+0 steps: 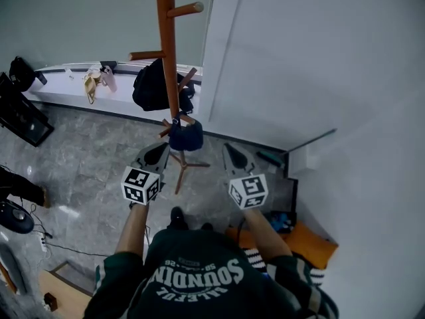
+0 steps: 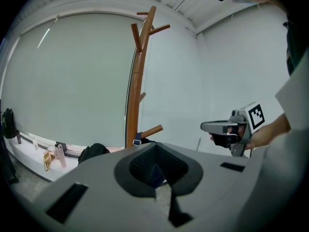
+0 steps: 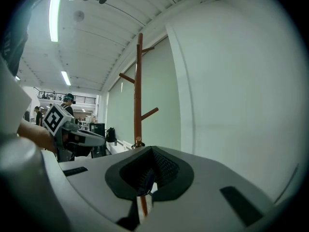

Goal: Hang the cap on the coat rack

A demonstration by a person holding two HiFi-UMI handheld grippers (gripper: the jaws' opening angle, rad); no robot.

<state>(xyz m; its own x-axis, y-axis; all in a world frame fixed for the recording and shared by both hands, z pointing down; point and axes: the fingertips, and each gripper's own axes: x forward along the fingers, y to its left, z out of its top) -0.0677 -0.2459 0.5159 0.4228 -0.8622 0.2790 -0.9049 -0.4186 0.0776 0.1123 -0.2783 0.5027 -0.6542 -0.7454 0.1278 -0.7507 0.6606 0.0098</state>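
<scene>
A tall wooden coat rack (image 1: 167, 52) stands ahead of me, with pegs at several heights. A navy cap (image 1: 186, 137) hangs on one of its low pegs, just above the rack's feet. My left gripper (image 1: 159, 149) is short of the cap on its left, jaws shut and empty. My right gripper (image 1: 229, 149) is to the cap's right, clear of it, also shut with nothing held. In the left gripper view the rack (image 2: 137, 81) rises beyond the closed jaws (image 2: 161, 185), and the right gripper (image 2: 207, 126) shows alongside. The right gripper view has the rack (image 3: 139, 91) straight ahead.
A black bag (image 1: 154, 85) hangs or leans by the rack at a white ledge (image 1: 60, 85) that carries small items. A dark case (image 1: 20, 115) stands at the far left. White walls close in on the right. An orange object (image 1: 312, 241) and cables lie on the floor.
</scene>
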